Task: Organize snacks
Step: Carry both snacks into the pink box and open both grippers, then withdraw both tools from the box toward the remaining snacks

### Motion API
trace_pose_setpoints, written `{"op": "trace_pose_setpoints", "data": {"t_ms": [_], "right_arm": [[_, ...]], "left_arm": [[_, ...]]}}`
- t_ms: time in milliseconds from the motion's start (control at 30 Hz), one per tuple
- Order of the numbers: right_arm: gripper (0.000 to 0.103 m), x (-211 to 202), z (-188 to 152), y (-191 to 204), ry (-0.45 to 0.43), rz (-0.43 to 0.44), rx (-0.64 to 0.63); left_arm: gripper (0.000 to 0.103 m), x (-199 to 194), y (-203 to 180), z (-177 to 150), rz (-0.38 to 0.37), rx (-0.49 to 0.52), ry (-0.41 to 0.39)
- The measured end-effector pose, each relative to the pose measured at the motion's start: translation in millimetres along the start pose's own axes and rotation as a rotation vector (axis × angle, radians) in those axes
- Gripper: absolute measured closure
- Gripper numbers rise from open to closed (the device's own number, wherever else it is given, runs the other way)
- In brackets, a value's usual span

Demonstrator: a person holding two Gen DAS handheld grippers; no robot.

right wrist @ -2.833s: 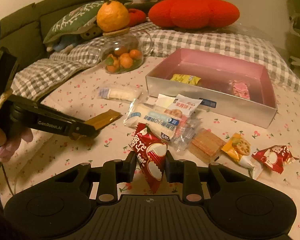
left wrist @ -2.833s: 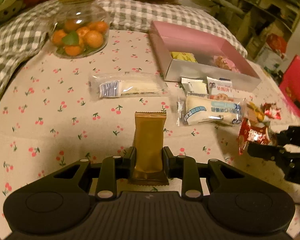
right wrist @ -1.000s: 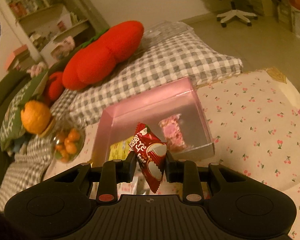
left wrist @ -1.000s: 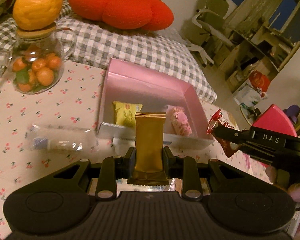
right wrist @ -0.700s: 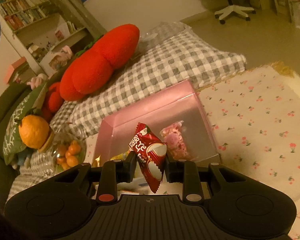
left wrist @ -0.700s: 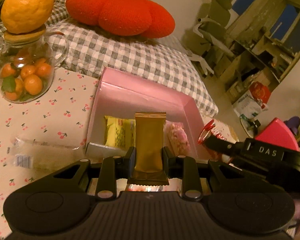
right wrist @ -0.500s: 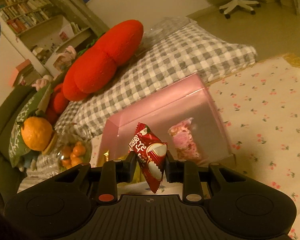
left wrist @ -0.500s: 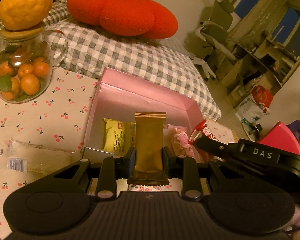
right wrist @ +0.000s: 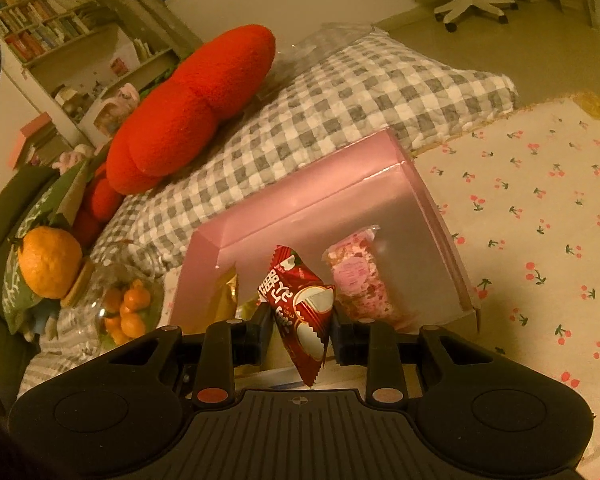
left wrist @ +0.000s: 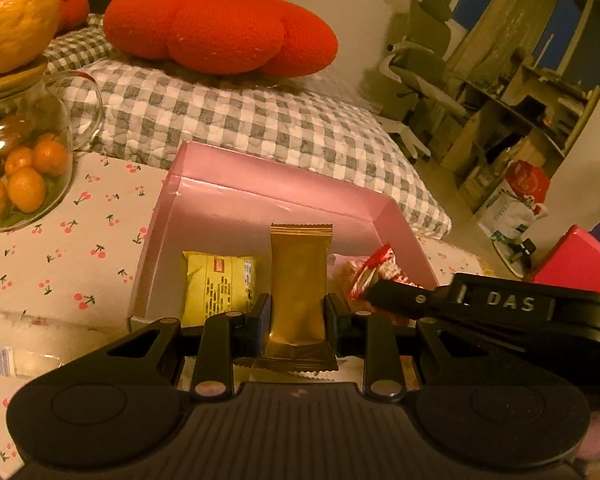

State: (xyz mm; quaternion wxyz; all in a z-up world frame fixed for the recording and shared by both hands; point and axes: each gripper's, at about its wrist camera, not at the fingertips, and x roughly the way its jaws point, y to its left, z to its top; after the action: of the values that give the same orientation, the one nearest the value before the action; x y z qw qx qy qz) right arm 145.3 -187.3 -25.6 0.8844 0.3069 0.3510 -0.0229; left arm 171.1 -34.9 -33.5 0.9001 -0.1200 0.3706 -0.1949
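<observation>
My left gripper (left wrist: pixel 298 316) is shut on a gold snack packet (left wrist: pixel 300 280), held upright over the near edge of the pink box (left wrist: pixel 276 196). A yellow packet (left wrist: pixel 216 284) and a pink snack (right wrist: pixel 356 276) lie in the box. My right gripper (right wrist: pixel 300 332) holds a red snack packet (right wrist: pixel 300 300) above the box's near side. Its jaws are opening while the pads still touch the packet. In the left wrist view the right gripper (left wrist: pixel 374 288) comes in from the right with the red packet (left wrist: pixel 374 264) at its tip. The gold packet (right wrist: pixel 224 296) shows at the box's left.
A glass jar of small oranges (left wrist: pixel 16 168) with a big orange (left wrist: pixel 12 12) on its lid stands left of the box. Behind the box lie a checked cushion (left wrist: pixel 240 128) and a red plush (left wrist: pixel 220 28). A clear-wrapped snack (left wrist: pixel 20 356) lies on the cherry-print cloth (right wrist: pixel 540 220).
Both grippers have come closer to the pink box and sunk toward it, each keeping its packet. The right jaws stand a little wider around the red packet.
</observation>
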Motion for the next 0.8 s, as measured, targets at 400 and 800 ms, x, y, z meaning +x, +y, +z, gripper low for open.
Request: {"op": "trace_pose_setpoints", "data": {"t_ms": [400, 800], "right_arm": [[0.052, -5.8, 1.7, -0.6, -0.003, -0.016, -0.002], [0.036, -30.7, 6.2, -4.6, -0.025, -0.021, -0.015]], "left_arm": [[0.055, -4.8, 1.5, -3.7, 0.040, 0.035, -0.008], [0.036, -25.6, -1.7, -6.2, 0.044, 0.075, 0.015]]}}
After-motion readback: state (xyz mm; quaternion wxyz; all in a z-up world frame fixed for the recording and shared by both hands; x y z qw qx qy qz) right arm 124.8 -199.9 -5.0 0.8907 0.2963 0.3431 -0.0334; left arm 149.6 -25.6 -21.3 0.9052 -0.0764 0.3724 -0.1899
